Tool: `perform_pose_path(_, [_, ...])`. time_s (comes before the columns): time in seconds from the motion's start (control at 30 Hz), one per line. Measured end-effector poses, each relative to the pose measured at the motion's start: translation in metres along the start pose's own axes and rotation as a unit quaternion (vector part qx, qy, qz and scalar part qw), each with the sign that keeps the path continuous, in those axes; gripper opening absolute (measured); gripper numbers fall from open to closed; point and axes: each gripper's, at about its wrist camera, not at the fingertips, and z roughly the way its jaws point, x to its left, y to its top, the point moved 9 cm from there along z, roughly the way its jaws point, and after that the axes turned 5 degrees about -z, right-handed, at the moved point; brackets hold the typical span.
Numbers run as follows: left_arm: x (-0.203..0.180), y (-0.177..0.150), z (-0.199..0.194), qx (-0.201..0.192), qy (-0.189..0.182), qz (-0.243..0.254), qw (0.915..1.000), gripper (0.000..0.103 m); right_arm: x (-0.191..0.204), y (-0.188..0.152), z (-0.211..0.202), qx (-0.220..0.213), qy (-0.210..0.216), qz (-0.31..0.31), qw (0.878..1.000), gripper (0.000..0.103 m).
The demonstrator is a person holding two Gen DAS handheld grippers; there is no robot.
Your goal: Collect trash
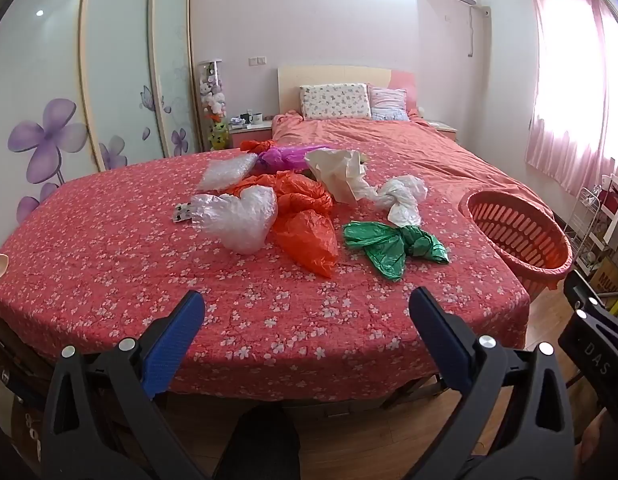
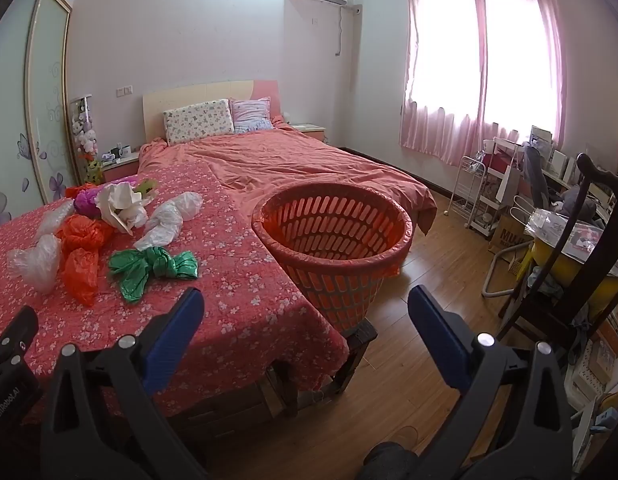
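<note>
Several crumpled plastic bags lie on the red flowered bedspread (image 1: 109, 264): a green bag (image 1: 393, 246) (image 2: 153, 266), an orange bag (image 1: 305, 220) (image 2: 81, 256), a clear bag (image 1: 237, 216) (image 2: 35, 260), a white bag (image 1: 403, 196) (image 2: 169, 216), a cream bag (image 1: 337, 172) (image 2: 117, 200) and a magenta bag (image 1: 289, 156). An orange slotted basket (image 1: 517, 232) (image 2: 337, 240) stands at the bed's right corner. My left gripper (image 1: 307, 304) is open, short of the bags, with nothing between its blue pads. My right gripper (image 2: 305, 304) is open in front of the basket, holding nothing.
Wooden floor (image 2: 437, 240) runs along the bed's right side. A dark wooden chair (image 2: 569, 248), a white wire rack (image 2: 469, 184) and cluttered boxes crowd the right wall under pink curtains. Wardrobe doors (image 1: 49, 100) line the left. Pillows (image 1: 335, 100) lie at the headboard.
</note>
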Motion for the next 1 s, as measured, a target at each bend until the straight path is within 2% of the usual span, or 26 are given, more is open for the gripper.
perform_pose_path(1.0, [-0.0002,-0.0007,0.0002,0.004,-0.001,-0.001,1.0,0.101,-0.0009,0.0009,0.0001,0.001,-0.001,-0.001,1.0,0.099])
